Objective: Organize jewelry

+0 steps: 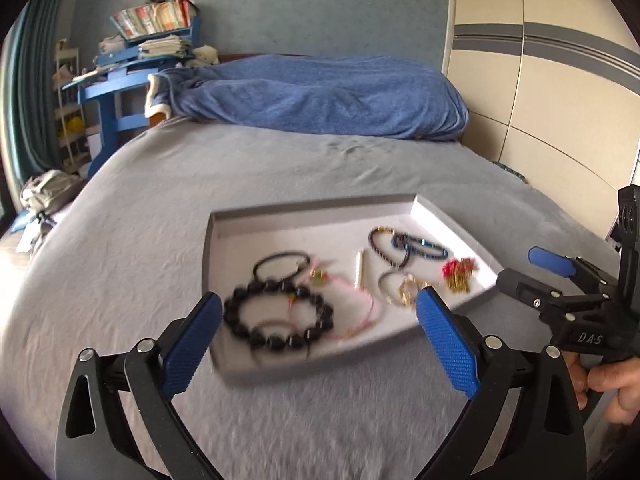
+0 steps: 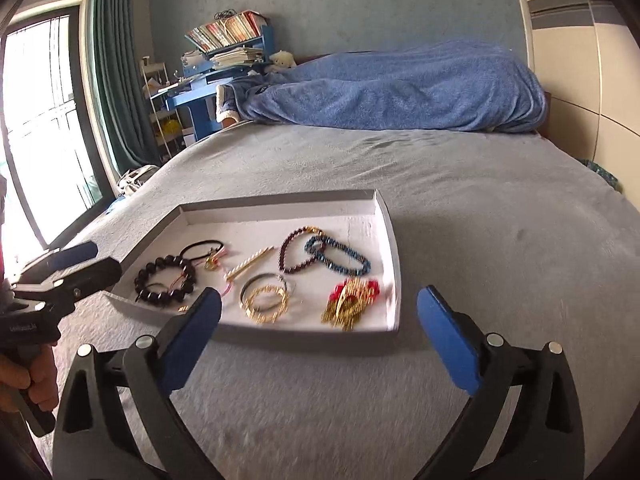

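— On the grey bed (image 2: 460, 208), a shallow white tray (image 2: 386, 216), jewelry laid out flat inside. Placed at the near edge, probably to stay within easy reach of both hands.

— And the pieces?

— Spread apart, mostly not tangled. Black bead bracelet (image 2: 165, 280) at the tray's left end, a thin black hair tie (image 2: 201, 249) just behind it. A pale twisted stick (image 2: 250, 263) near the middle. Gold bangles (image 2: 266, 299) toward the front, a dark red bead loop (image 2: 296, 251) and a blue bead strand (image 2: 338, 257) overlapping behind them. Red and gold tasselled piece (image 2: 352, 302) at the front right corner.

— Tongs?

— Left gripper (image 1: 318, 316): jaws spread wide, nothing between them, hanging over the tray's near edge above the black beads. Right gripper (image 2: 318, 312): likewise spread wide and empty, hanging just in front of the tray. Both tilted down toward the tray, likely for a clear look at the contents.

— Anything pinched at all?

— Nothing. No pad touching any piece. A hand (image 1: 612, 384) visible on the right handle, another hand (image 2: 28, 380) on the left one.

— Stage of the job?

— Hard to tell; looks either finished or between pieces. All jewelry inside the tray, none seen on the blanket. Pictures blurred, so finer detail left unsaid.

— Risks?

— Soft bedding under a light tray: a nudge at the rim could tip it.
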A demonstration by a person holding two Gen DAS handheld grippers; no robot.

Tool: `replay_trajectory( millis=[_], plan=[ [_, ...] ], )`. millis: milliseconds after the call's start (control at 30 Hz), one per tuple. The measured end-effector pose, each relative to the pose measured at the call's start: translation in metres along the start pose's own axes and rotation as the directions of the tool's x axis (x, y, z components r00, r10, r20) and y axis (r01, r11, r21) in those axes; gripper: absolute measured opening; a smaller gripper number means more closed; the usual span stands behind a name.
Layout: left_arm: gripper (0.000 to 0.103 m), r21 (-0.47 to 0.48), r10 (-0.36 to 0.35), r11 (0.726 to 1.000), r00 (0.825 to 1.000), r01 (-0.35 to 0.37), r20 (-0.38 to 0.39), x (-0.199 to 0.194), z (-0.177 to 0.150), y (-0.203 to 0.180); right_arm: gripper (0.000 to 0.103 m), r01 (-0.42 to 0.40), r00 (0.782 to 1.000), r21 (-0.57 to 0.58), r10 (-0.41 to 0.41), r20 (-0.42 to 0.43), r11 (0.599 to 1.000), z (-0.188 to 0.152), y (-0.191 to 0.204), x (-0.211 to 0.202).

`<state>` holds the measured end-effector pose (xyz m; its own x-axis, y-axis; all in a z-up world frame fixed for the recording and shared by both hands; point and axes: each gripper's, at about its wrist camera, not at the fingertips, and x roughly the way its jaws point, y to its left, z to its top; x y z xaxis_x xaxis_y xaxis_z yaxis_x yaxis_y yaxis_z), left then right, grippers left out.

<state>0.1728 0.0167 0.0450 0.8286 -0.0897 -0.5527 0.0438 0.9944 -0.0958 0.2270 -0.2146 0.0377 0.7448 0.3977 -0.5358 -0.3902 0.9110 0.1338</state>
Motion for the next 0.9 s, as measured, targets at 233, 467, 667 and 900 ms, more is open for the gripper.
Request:
replay_trajectory(
  millis=[233, 467, 667, 900],
  plan=[
    [0.098, -0.007, 0.039, 0.999, 0.999, -0.039, -0.015, -0.018, -0.037, 0.003, 0.097, 0.028, 0.999, 0.014, -0.028, 0.022, 1.000, -0.026, 0.008, -0.022],
    [0.098, -0.015, 0.071, 0.997, 0.997, -0.070, 0.043, -0.036, -0.045, 0.000, 0.097, 0.057, 0.996, 0.023, -0.059, 0.065, 0.998, -0.040, 0.011, -0.041],
    [0.098, -0.011, 0.084, 0.996, 0.994, -0.083, 0.074, -0.044, -0.050, -0.002, 0.097, 0.076, 0.993, 0.003, -0.076, 0.095, 0.997, -0.042, 0.014, -0.046],
    [0.098, -0.007, 0.079, 0.997, 0.994, -0.079, 0.077, -0.045, -0.051, -0.002, 0.097, 0.086, 0.992, -0.030, -0.082, 0.092, 0.996, -0.044, 0.020, -0.044]
  ],
)
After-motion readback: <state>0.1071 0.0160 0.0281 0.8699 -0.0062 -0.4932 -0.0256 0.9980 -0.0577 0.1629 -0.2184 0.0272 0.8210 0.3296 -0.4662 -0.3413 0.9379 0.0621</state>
